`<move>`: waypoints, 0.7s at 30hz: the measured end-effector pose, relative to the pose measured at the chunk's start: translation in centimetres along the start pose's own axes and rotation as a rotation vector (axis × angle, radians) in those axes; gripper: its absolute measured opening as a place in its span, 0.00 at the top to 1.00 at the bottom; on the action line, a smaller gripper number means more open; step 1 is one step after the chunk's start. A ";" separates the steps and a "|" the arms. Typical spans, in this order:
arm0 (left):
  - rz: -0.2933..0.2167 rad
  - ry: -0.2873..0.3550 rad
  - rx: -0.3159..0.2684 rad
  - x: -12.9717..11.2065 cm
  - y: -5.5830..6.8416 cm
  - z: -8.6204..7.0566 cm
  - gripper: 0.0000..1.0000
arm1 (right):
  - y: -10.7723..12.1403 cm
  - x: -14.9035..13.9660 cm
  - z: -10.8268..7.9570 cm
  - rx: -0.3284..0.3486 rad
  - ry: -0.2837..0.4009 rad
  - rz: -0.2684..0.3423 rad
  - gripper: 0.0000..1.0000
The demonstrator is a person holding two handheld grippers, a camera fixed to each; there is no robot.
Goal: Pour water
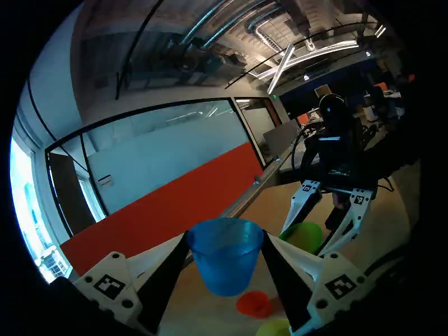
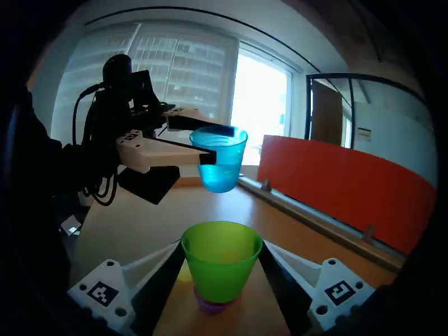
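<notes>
Status | left tongs [image 1: 224, 242] clamp blue cup [image 1: 225, 260] (upright, above table [image 2: 140, 224]) | right tongs [image 2: 221, 247] clamp green cup [image 2: 221, 271] | contents unclear

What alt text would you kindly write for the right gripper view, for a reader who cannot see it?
The right gripper holds a green cup upright between its two fingers, low over a wooden table. Beyond it, the left gripper holds a blue cup higher up, in front of bright windows and a red panel.

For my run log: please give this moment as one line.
left gripper: shut on blue cup | right gripper: shut on green cup | both upright | pour not begun
</notes>
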State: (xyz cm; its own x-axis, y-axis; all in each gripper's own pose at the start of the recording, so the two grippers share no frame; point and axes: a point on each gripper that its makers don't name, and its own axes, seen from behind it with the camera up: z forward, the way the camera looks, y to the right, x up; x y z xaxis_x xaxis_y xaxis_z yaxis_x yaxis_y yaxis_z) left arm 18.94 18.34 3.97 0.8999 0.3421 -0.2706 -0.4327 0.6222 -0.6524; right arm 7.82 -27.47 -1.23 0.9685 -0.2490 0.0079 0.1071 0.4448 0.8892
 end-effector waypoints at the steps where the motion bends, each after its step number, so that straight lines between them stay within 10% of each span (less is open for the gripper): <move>1: 0.008 -0.001 0.000 0.0 0.0 0.0 0.12 | -0.1 0.0 0.1 0.003 0.000 0.000 0.07; 21: 0.122 -0.015 0.007 0.6 0.1 0.4 0.12 | -1.0 -0.2 1.9 0.048 0.013 0.015 0.07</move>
State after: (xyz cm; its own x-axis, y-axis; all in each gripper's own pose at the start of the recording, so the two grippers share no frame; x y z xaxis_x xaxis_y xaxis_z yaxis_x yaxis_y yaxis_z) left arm 19.39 18.90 3.98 0.8399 0.4255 -0.3369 -0.5389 0.5802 -0.6106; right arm 7.06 -29.48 -1.21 0.9727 -0.2314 0.0159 0.0819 0.4067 0.9099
